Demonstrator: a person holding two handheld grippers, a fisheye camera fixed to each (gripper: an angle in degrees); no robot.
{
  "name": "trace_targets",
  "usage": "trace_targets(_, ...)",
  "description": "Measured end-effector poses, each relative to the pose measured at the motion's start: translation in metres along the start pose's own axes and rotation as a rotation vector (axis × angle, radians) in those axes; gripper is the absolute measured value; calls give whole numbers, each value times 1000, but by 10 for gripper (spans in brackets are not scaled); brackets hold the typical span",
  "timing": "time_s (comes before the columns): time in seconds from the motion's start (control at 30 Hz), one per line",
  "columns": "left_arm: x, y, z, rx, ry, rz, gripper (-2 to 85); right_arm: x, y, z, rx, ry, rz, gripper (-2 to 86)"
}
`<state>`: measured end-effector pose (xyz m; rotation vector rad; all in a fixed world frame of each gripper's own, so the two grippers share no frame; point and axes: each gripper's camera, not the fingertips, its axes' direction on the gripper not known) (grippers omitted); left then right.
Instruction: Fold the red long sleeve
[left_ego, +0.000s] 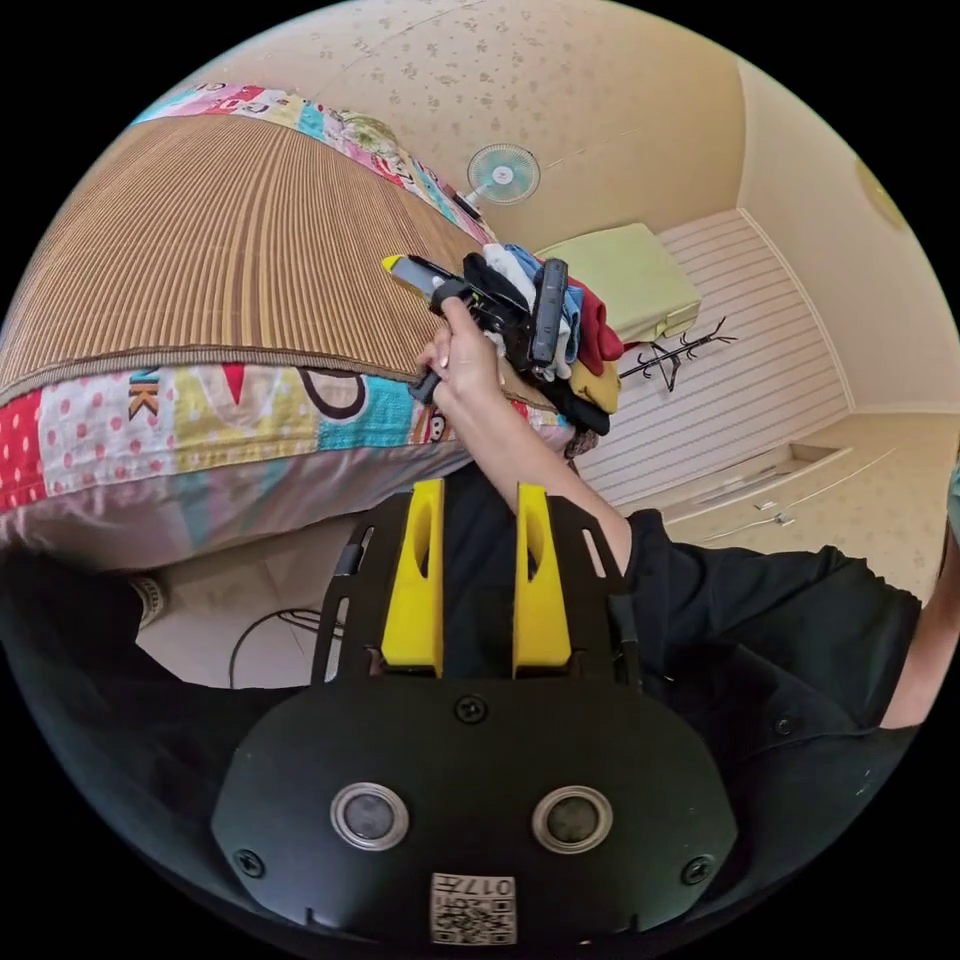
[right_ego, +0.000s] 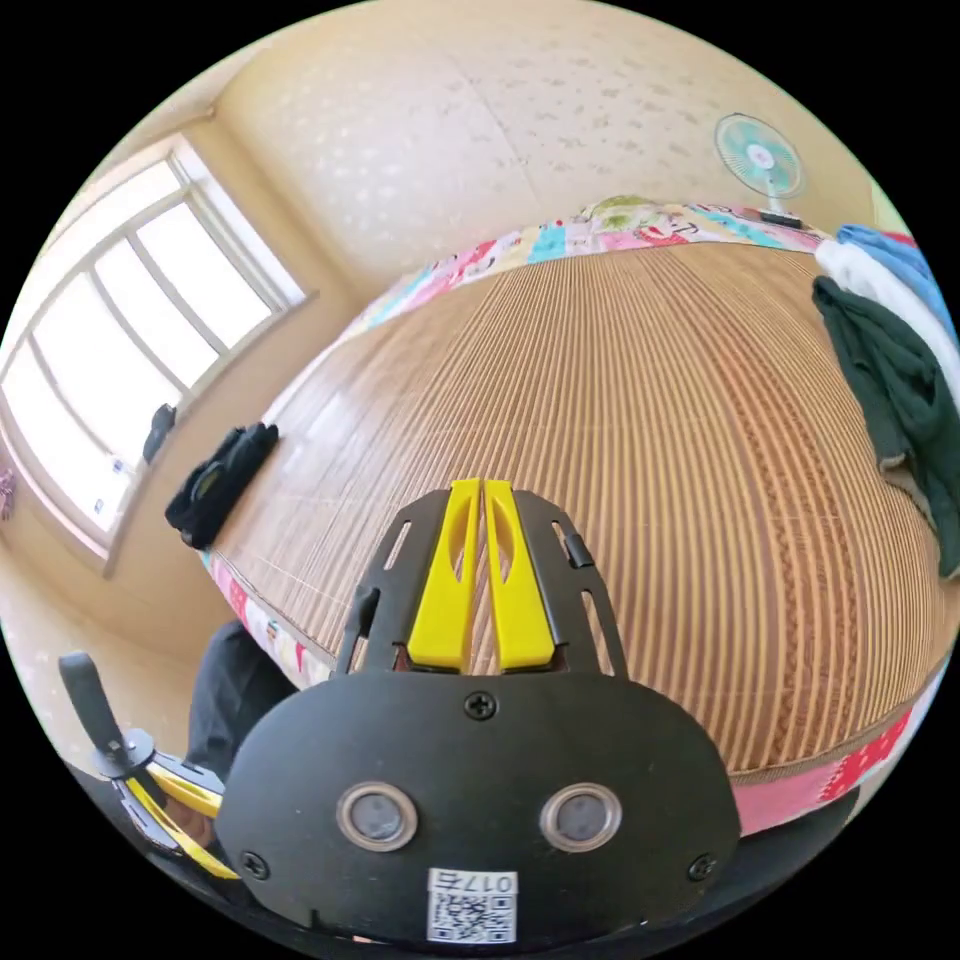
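Left gripper (left_ego: 479, 495) fingers apart, empty

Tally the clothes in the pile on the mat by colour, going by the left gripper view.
In the left gripper view, partly hidden behind the right gripper:
Red garment: 1
Yellow garment: 1
Blue garment: 1
White garment: 1
Black garment: 1
Total: 5 visible colours; the gripper may hide more.

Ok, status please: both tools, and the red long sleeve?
Left tool open, empty. Right tool shut, empty, over bamboo mat. Red garment in clothes pile, untouched.
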<state>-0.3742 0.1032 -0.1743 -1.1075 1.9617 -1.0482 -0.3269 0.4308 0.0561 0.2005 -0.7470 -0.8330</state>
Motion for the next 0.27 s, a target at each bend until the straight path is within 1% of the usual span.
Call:
trace_targets(0.03,-2,-1,-3,1,-21,-1,105,-17,-5,25,-98,62,-56,5)
trace_targets(0.07,-7,-3,-16,28,-106,-14,101,-31,-6,35,-118,133,-99,5)
trace_targets(0.1,-15,-4,-40,102,-229,-35,97,-35,-4,35,-101,152,-116,5)
trace_targets(0.13,-21,-3,-55,148,-294,-50,98,-39,1,36,-77,162,-138,5)
trace_targets(0.2,-48,-7,-124,312,-502,-135,104,-35,4,37,-61,121,-150,5)
trace_targets(0.23,-56,-10,-144,345,-540,-163,107,-28,3,37,-60,76,-134,5)
trace_targets(0.27,-72,-17,-184,408,-610,-219,118,-17,1,39,-67,11,-104,5)
